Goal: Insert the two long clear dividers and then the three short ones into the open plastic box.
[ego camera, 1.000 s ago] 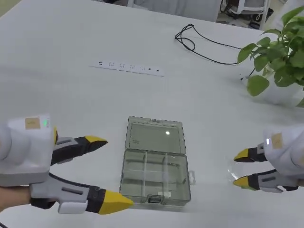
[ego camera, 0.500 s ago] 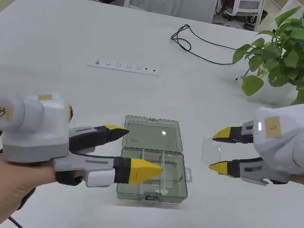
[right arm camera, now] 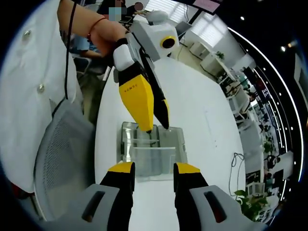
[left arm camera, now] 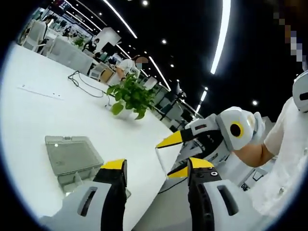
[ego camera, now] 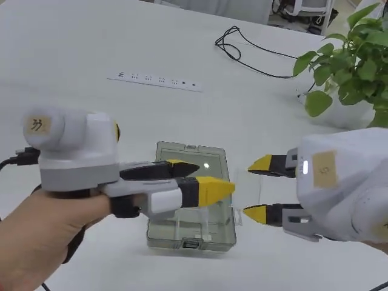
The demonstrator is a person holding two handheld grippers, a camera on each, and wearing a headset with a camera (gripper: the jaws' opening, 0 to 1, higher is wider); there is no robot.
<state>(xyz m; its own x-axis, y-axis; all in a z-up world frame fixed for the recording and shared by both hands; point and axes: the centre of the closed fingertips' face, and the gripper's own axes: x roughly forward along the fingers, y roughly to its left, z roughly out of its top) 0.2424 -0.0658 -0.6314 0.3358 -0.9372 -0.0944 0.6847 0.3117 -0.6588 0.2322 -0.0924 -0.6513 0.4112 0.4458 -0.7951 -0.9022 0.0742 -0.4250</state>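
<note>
— How do the tongs stand?
— The right gripper [ego camera: 247,190] grasps a thin clear plastic divider [right arm camera: 153,162] between its yellow tips, jaws moderately apart. The left gripper [ego camera: 216,177] is parted and empty.
— Poses?
— A hand [ego camera: 42,233] holds the left gripper level above the open smoky plastic box [ego camera: 191,244], its tips near the right one's but apart.
— Room?
— White tabletop [ego camera: 73,115] shows on every side of the box; a green leafy plant [ego camera: 348,66] sits well apart, far right

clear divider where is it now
The clear divider is held by the right gripper, right of the open box in the head view.
</note>
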